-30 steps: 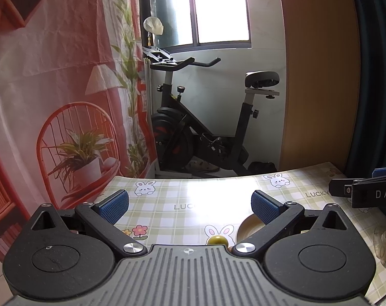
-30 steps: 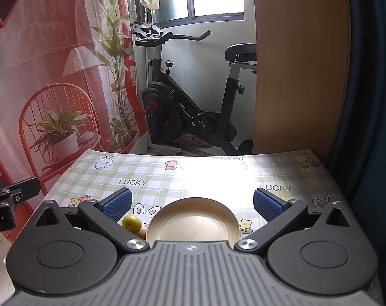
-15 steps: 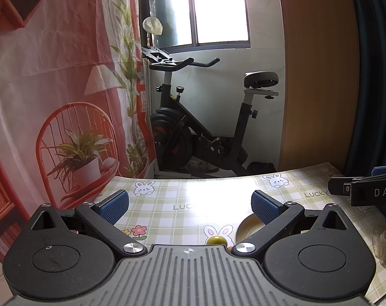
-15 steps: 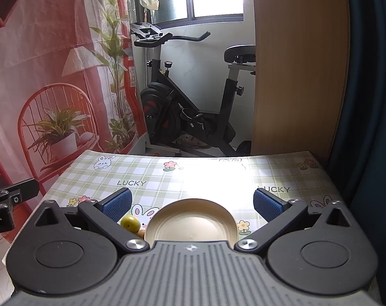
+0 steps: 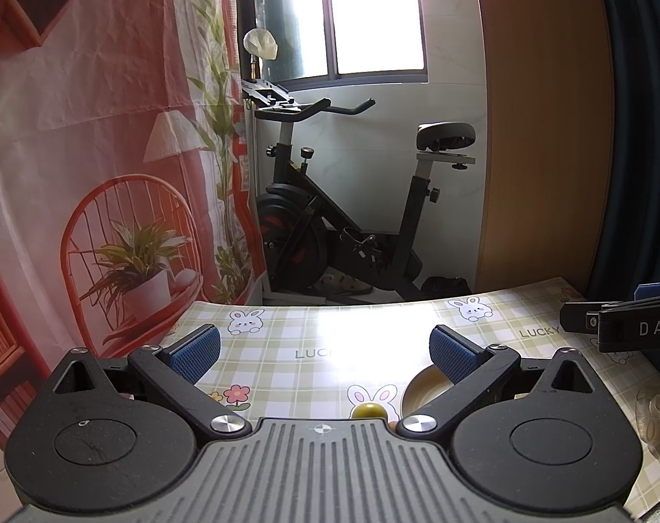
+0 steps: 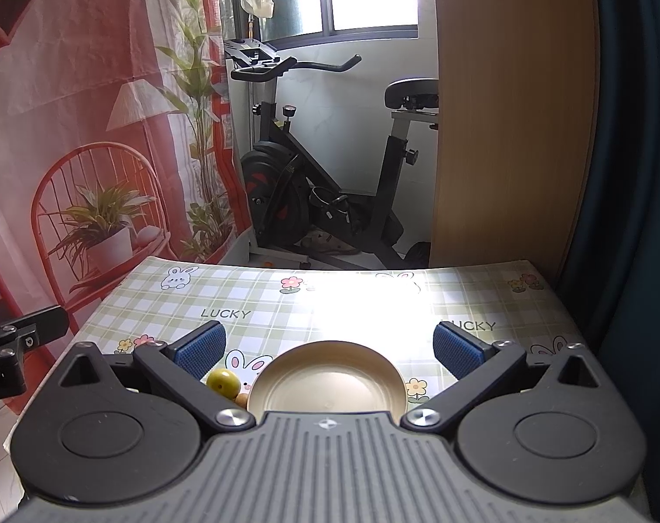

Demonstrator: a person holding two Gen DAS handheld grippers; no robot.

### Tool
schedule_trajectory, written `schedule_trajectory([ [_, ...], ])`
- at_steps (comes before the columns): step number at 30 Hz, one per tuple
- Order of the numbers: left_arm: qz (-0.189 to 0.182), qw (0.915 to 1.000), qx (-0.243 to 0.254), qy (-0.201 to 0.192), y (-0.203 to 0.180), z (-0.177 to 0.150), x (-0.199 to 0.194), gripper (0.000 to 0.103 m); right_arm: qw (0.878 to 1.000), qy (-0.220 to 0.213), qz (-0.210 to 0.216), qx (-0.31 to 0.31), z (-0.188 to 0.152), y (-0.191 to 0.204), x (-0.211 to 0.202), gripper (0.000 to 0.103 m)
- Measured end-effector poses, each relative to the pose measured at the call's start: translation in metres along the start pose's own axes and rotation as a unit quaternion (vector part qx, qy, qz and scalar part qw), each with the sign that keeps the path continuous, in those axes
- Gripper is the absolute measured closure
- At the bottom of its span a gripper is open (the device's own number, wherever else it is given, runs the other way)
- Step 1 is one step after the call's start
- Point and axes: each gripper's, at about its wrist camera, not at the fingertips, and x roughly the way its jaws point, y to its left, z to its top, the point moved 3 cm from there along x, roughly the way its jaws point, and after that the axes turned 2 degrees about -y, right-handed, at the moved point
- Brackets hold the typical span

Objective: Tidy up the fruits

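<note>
Currently: both grippers aloft over table (image 6: 251, 300), nothing held. Left gripper (image 5: 323, 348): fingers spread. Right gripper (image 6: 328, 348): fingers spread. Plate (image 6: 325, 381): bare. Green fruit (image 6: 221, 382) and small tan fruit (image 6: 241, 400): on table, just left of plate. Step, judged: approach. Next: descend, pinch green fruit, carry to plate.

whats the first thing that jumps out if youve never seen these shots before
The black exercise bike by the bright window, just past the table's far edge, draws the eye first, with the red printed backdrop to its left. Nearer, on the checked bunny tablecloth, an empty cream plate sits between the right gripper's open blue pads, with a small yellow-green fruit just left of the plate. The left gripper is open too.
</note>
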Motion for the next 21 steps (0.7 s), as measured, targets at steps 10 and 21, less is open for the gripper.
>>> schedule_trajectory([
  [10, 0.001, 1.0, 0.0, 0.0, -0.0003, 0.0, -0.0001, 0.0, 1.0, 0.0, -0.001, -0.001, -0.0002, 0.0004, -0.0002, 0.0],
  [21, 0.007, 0.9997, 0.017, -0.014, -0.0064, -0.0028, 0.0002, 0.0, 0.999, -0.034, -0.007, -0.016, -0.001, 0.0012, -0.002, 0.0],
])
